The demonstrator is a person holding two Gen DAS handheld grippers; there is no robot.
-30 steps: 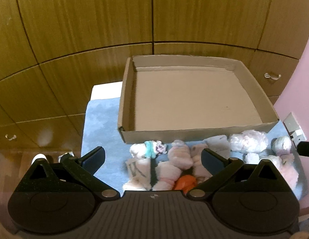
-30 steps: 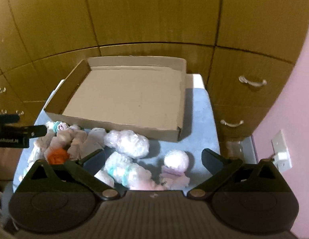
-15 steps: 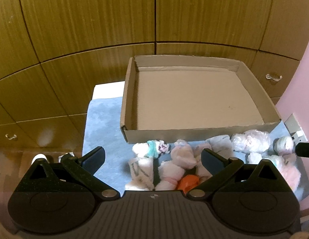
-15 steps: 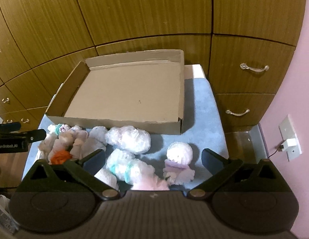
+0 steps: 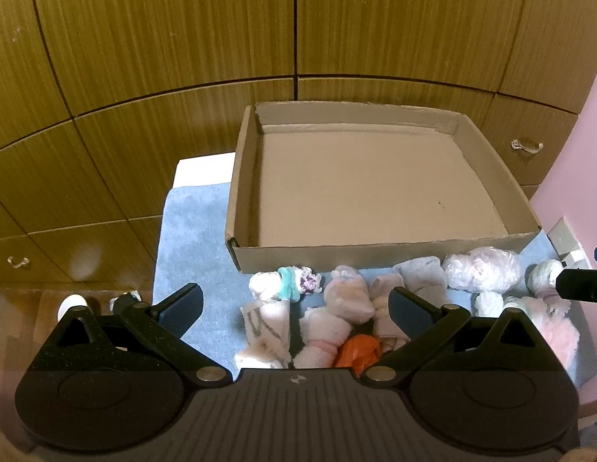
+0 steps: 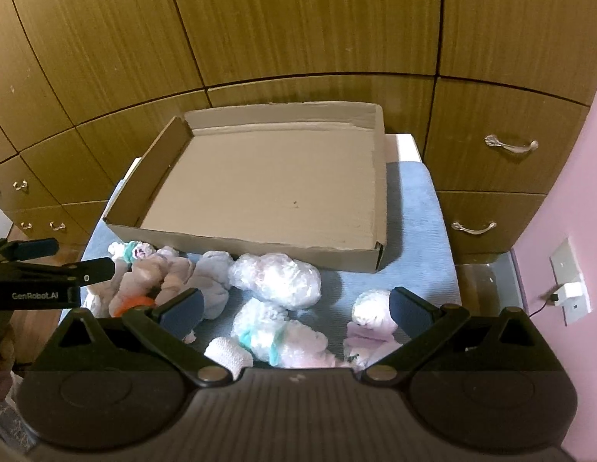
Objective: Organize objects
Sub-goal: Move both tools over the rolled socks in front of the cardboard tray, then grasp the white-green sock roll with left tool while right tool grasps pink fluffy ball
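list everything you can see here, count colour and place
cardboard box: one, brown, nothing inside, at the back of the blue mat
blue mat: one, pale blue, under the box and bundles
orange bundle: one, orange, in the left heap just below the left gripper
plastic-wrapped bundle: one, white and clear, in front of the box's near wall
round white bundle: one, white on lilac, right end of the row
other sock-like bundles: several, exact count unclear, white, pink and teal, heaped in front of the box
wooden cabinets: brown, behind, with metal handles
wall socket: one, white, on the pink wall at right
left gripper: fingers open, holding nothing
right gripper: fingers open, holding nothing
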